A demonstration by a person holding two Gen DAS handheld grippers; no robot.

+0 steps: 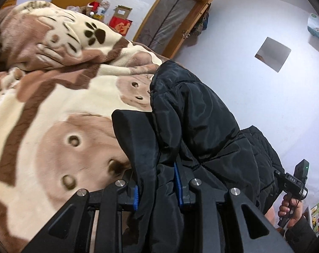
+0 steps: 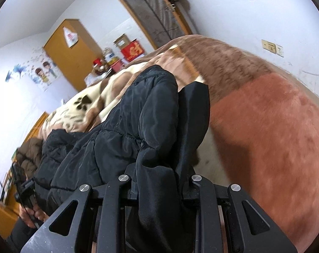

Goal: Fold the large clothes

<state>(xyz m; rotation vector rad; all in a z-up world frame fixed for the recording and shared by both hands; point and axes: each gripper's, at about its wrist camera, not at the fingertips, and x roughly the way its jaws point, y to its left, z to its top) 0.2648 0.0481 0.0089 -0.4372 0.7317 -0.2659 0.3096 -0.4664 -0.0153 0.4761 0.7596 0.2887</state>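
Item: black padded jacket [image 1: 201, 113], stretched above bear-print blanket [image 1: 53, 109]. My left gripper [image 1: 157, 147] clamped narrow on its fabric; my right gripper [image 2: 159, 139] likewise, pinching jacket.

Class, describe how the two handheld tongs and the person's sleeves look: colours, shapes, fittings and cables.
Both tongs are matte black, with angular linkage bars and round silver pivot bolts. The left tongs show blue pads. The other unit's black handle carries a green light and a black cable. The sleeve is dark.

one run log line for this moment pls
left tongs: shut on black coat | right tongs: shut on coat | coat held over blanket on bed
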